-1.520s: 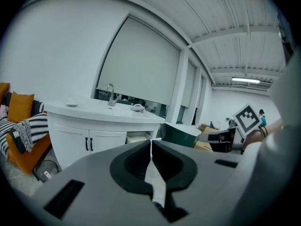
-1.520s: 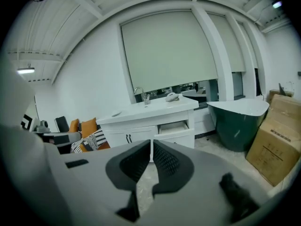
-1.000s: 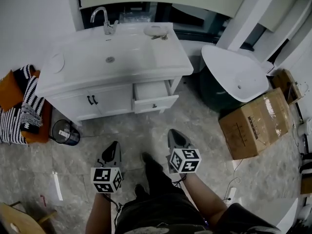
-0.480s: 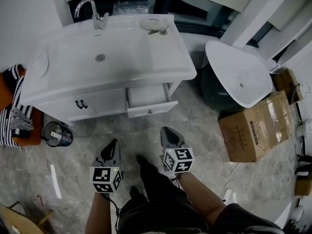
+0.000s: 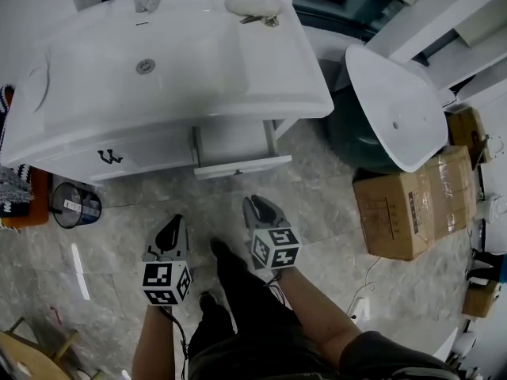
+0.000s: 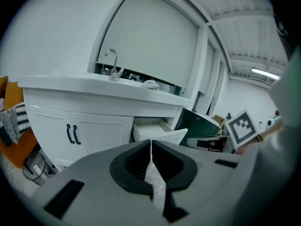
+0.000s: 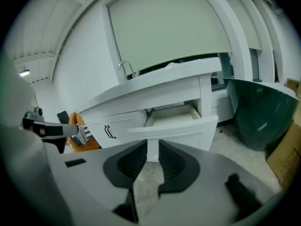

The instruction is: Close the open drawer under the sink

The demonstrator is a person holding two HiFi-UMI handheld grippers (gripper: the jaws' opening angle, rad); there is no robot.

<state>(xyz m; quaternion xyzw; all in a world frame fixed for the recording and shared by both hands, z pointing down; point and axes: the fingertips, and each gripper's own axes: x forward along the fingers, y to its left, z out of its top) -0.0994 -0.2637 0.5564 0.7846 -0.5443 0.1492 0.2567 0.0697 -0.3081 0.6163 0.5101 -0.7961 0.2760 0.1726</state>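
Observation:
The white vanity (image 5: 158, 62) has one drawer (image 5: 242, 165) pulled out below the countertop, to the right of the cabinet doors; it also shows in the left gripper view, drawer (image 6: 162, 134), and in the right gripper view, drawer (image 7: 174, 124). My left gripper (image 5: 170, 229) hangs over the floor short of the doors, its jaws meeting with nothing between them, left gripper (image 6: 151, 142). My right gripper (image 5: 257, 208) points at the drawer front from a short distance away. Its jaws have just been opening and now show a narrow, empty gap, right gripper (image 7: 152, 147).
A small dark bin (image 5: 71, 206) stands on the floor left of the vanity, beside orange and striped fabric (image 5: 12, 192). A white basin on a dark green tub (image 5: 396, 109) and a cardboard box (image 5: 412, 200) stand to the right. The person's leg (image 5: 226, 264) is between the grippers.
The vanity has come much nearer in the head view. Both grippers have moved forward and down towards the cabinet, the right one closing in on the open drawer.

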